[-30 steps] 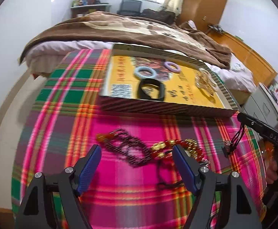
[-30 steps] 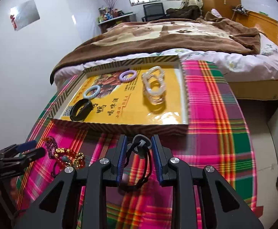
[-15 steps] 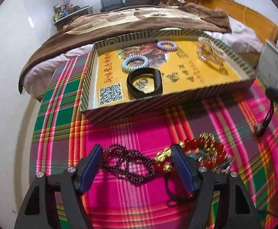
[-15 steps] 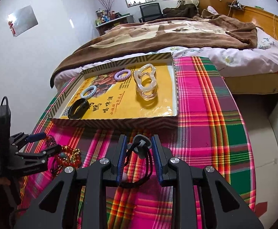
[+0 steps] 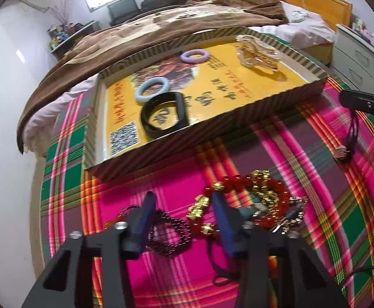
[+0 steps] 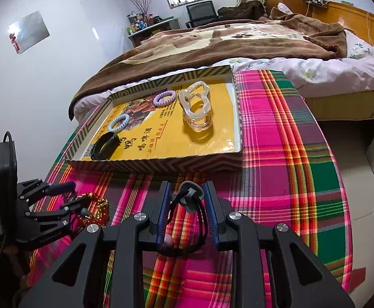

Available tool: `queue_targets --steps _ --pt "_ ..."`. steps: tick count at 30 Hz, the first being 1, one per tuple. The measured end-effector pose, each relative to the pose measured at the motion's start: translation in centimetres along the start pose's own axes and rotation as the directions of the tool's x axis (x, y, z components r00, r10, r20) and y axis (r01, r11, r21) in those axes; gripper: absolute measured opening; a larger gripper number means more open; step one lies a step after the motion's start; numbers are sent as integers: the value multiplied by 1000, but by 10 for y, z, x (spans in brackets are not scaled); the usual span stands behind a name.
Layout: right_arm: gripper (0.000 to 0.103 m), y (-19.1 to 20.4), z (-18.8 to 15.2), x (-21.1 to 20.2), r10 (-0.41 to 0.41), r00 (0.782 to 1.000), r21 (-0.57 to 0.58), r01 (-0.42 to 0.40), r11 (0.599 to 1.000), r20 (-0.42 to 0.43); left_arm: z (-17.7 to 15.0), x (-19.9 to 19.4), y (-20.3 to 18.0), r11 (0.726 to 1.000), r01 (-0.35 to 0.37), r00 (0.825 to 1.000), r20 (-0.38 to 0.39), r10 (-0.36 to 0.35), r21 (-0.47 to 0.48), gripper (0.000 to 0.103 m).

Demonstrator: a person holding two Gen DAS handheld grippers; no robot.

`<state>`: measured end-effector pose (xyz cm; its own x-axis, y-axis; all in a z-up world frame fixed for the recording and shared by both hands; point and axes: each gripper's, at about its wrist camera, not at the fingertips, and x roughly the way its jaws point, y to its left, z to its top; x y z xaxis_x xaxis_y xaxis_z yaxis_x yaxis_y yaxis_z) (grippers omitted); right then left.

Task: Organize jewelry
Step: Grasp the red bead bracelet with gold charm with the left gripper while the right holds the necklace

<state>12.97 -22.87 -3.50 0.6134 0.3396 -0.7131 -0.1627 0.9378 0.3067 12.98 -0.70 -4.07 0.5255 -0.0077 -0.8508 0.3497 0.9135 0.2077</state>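
My right gripper (image 6: pixel 187 200) is clenched on a black cord necklace (image 6: pixel 195 220), whose loop hangs below the pads with a small pendant (image 5: pixel 341 151) at its end, above the plaid tablecloth (image 6: pixel 276 166) just in front of the shallow cardboard tray (image 6: pixel 161 165). My left gripper (image 5: pixel 184 214) is released, jaws apart, low over the pile of loose pieces on the cloth: the dark beaded bracelet (image 5: pixel 171 233) lies between its fingers, and the red and gold bead bracelet (image 5: pixel 246 200) sits around and beyond the right-hand finger. In the tray lie a black band (image 5: pixel 165 118), a pale blue coil hair tie (image 5: pixel 152 88), a lilac coil hair tie (image 5: pixel 194 56) and a stack of clear bangles (image 6: pixel 195 107), each apart from the others.
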Motion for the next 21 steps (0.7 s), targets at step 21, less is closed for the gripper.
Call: queue_targets --steps 21 --pt "27 7 -1 -3 8 1000 -10 -8 1000 5 -3 -13 14 977 170 983 90 -160 -127 12"
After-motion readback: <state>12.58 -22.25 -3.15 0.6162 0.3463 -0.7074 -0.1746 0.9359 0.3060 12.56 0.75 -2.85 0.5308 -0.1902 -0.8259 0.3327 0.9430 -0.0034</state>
